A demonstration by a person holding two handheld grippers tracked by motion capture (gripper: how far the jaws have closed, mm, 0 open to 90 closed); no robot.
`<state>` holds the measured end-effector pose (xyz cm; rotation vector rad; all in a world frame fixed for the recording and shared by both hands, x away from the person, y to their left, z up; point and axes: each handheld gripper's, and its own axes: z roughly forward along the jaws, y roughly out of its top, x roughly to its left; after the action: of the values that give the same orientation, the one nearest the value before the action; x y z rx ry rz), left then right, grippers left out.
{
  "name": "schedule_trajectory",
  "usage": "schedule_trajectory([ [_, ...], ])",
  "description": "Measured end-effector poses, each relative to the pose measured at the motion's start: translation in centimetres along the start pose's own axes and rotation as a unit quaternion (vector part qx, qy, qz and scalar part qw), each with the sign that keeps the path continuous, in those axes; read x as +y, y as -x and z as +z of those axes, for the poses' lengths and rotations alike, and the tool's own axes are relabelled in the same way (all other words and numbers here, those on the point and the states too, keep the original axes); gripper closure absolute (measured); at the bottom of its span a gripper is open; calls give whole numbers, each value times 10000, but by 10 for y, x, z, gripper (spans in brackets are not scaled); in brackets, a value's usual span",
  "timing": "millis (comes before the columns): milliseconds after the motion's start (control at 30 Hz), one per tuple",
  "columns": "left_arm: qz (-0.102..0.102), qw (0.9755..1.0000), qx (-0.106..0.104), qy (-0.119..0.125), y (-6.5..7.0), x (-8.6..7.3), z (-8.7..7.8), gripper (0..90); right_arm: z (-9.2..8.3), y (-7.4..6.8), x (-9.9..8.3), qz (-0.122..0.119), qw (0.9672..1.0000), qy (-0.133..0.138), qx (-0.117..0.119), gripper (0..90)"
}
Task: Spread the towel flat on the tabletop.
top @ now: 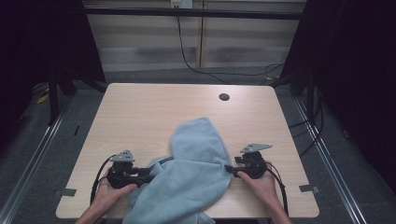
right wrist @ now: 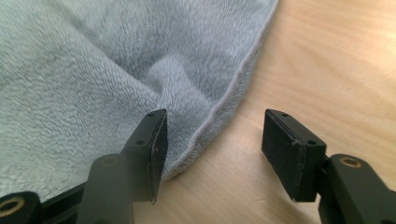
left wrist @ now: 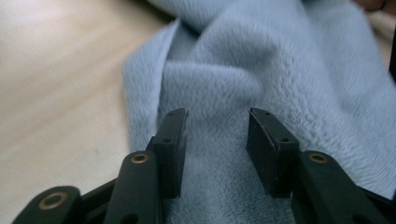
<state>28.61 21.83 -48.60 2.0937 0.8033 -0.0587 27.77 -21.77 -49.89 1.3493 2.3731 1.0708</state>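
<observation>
Both grippers, left gripper (left wrist: 217, 116) and right gripper (right wrist: 215, 116), stand spread at the towel (top: 196, 168); probably seat each hem deep before pinching.

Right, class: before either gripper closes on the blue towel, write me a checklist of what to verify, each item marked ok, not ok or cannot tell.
1. Left gripper open, cloth between its fingers: ok.
2. Right gripper open: ok.
3. Towel hem between the right fingers: ok, just inside one finger.
4. Towel lying flat: not ok, bunched and folded.
5. Towel fully on the table: not ok, it hangs over the near edge.
6. One layer only in each grip: cannot tell.
</observation>
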Motion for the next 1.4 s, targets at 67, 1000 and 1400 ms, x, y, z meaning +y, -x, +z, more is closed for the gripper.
schedule_trajectory([
  [67, -37, 9998, 24, 186, -7, 8, -1, 553, 2, -1, 1, -11, 10000, 4, 15, 422],
  [1000, -409, 9954, 170, 852, -37, 33, -14, 858, -35, 29, 11, 359, 9947, 888, -372, 883],
  [1400, -169, 9969, -572, 513, 10, -16, -35, 773, -56, 8, -42, 223, 9985, -18, -490, 815],
])
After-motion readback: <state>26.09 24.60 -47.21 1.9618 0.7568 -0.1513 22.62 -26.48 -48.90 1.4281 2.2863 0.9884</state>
